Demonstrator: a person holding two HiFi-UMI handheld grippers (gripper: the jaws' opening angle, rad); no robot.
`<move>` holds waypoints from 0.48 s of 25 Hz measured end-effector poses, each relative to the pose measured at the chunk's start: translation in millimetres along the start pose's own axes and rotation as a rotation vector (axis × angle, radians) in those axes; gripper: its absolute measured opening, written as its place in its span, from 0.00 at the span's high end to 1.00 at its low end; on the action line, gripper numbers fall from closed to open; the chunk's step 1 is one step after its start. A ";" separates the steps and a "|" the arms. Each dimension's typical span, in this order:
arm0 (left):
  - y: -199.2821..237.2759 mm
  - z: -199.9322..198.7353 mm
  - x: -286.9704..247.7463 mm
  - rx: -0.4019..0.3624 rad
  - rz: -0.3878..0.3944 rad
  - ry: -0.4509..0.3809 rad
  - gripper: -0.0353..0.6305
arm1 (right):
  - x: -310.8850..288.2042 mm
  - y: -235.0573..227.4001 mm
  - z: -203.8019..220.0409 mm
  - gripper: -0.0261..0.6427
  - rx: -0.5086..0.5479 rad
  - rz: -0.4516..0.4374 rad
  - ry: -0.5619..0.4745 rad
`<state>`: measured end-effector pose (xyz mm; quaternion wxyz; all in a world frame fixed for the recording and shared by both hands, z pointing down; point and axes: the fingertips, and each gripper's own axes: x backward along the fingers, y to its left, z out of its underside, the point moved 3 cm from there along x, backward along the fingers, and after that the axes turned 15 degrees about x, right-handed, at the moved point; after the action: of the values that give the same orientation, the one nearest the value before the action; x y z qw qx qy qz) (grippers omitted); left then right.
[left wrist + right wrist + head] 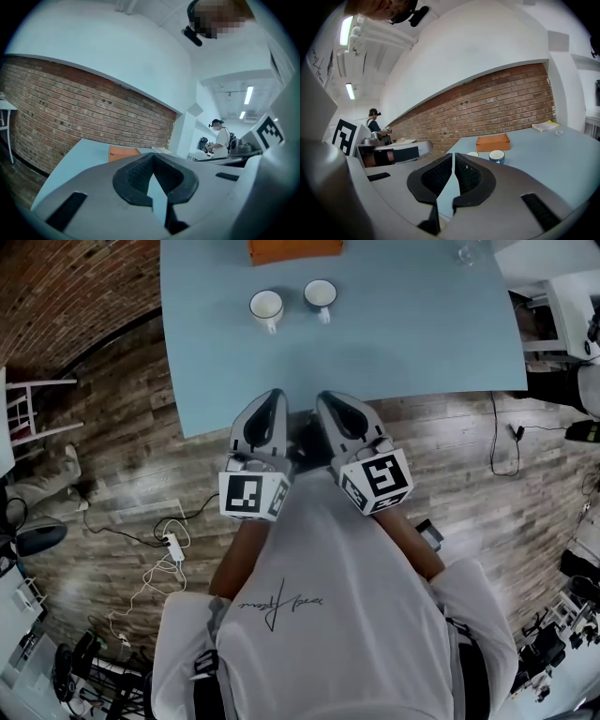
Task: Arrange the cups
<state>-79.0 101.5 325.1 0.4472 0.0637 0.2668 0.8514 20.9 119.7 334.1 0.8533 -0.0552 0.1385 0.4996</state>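
Observation:
Two cups stand side by side on the far part of the light blue table [422,334]: the left cup [265,307] and the right cup [320,292], both white inside with dark rims. The right gripper view shows one as blue [497,155], with the other [472,154] half hidden behind the jaws. My left gripper [273,396] and right gripper [329,398] hover close together over the table's near edge, well short of the cups. Both are shut with nothing between the jaws, as the left gripper [152,158] and right gripper [453,157] show in their own views.
An orange box [293,249] lies at the table's far edge behind the cups. A small glass [472,251] stands at the far right, near a book [545,125]. A brick wall runs along the left. Cables [155,549] lie on the wooden floor. A person [221,140] stands far off.

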 end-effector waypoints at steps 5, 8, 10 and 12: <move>6.7 -2.9 -28.2 0.007 -0.031 0.003 0.94 | -20.3 -27.1 -0.6 0.93 -0.018 -0.010 -0.018; 9.7 -7.1 -43.3 0.012 -0.055 -0.007 0.94 | -29.5 -42.5 -3.1 0.93 -0.020 -0.026 -0.029; 10.0 -9.8 -52.2 0.010 -0.060 -0.018 0.94 | -35.3 -50.2 -5.4 0.93 -0.018 -0.038 -0.037; 11.8 -12.5 -60.2 -0.002 -0.055 -0.033 0.94 | -44.6 -53.4 -6.5 0.93 -0.012 -0.053 -0.043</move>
<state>-56.3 43.2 328.4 0.4748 0.0700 0.2600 0.8379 45.4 54.4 338.5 0.8687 -0.0532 0.1159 0.4787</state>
